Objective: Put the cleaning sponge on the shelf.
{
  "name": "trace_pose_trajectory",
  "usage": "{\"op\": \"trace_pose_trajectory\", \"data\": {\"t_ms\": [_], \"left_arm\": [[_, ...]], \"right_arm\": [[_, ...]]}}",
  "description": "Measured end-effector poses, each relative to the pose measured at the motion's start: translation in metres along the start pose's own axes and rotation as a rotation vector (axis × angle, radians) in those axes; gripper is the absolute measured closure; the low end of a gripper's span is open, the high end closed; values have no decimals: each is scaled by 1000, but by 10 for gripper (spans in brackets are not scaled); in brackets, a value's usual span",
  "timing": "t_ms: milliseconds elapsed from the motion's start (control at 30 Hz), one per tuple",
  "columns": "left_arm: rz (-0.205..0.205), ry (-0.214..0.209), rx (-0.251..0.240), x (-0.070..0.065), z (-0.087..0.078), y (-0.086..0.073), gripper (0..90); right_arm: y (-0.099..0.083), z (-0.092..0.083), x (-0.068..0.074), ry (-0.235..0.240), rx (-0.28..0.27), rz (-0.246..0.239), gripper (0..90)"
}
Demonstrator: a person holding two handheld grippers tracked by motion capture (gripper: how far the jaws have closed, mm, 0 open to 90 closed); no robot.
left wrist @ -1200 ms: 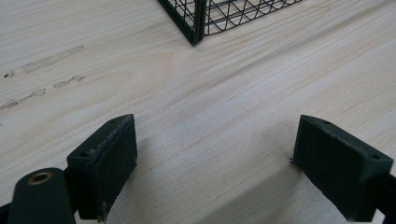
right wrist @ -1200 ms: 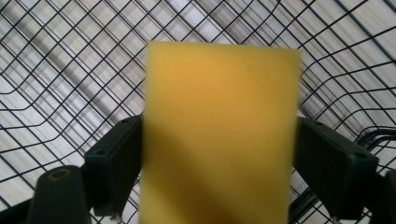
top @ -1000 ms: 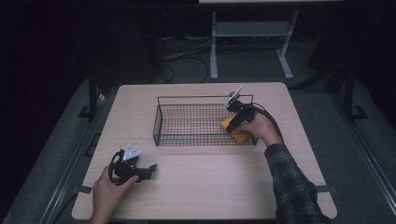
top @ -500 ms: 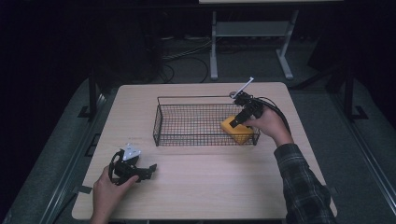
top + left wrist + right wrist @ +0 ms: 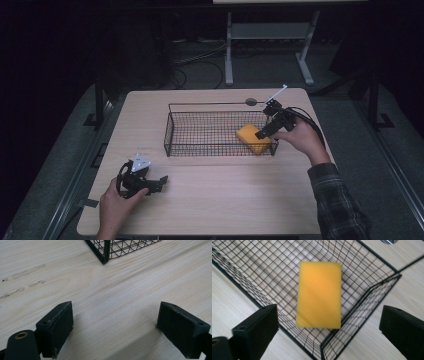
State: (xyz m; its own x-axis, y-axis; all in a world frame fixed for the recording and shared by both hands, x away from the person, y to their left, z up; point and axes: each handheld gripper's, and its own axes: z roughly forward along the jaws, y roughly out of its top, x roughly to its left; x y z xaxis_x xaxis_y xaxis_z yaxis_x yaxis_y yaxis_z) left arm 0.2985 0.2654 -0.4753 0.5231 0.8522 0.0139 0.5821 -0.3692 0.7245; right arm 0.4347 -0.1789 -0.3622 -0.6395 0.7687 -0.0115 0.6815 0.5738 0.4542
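A pale wood table (image 5: 215,200) stood in a dark room, cables (image 5: 200,55) on the floor behind. The sponge (image 5: 253,138) lay in the basket's (image 5: 170,131) right end. The right gripper (image 5: 262,133) hung spread above it; the left gripper (image 5: 157,181) rested spread on bare tabletop.

left tongs (image 5: 159,181) agape, right tongs (image 5: 261,134) agape

Black tongs (image 5: 262,132) with blocky jaws and a looping black cable; the right arm's plaid sleeve (image 5: 340,200) is dark.

1 sponge (image 5: 319,295), 1 wire basket (image 5: 172,131), 2 tongs.
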Motion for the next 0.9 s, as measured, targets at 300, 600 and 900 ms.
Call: {"op": "trace_pose_trajectory", "data": {"t_ms": [300, 600, 900], "left_arm": [[-1, 0, 0, 0, 0, 0, 127], [-1, 0, 0, 0, 0, 0, 126], [0, 0, 0, 0, 0, 0, 127]], "right_arm": [[-23, -4, -7, 0, -31, 33, 16], [-51, -7, -14, 8, -83, 60, 15], [-82, -7, -15, 11, -131, 77, 1]]}}
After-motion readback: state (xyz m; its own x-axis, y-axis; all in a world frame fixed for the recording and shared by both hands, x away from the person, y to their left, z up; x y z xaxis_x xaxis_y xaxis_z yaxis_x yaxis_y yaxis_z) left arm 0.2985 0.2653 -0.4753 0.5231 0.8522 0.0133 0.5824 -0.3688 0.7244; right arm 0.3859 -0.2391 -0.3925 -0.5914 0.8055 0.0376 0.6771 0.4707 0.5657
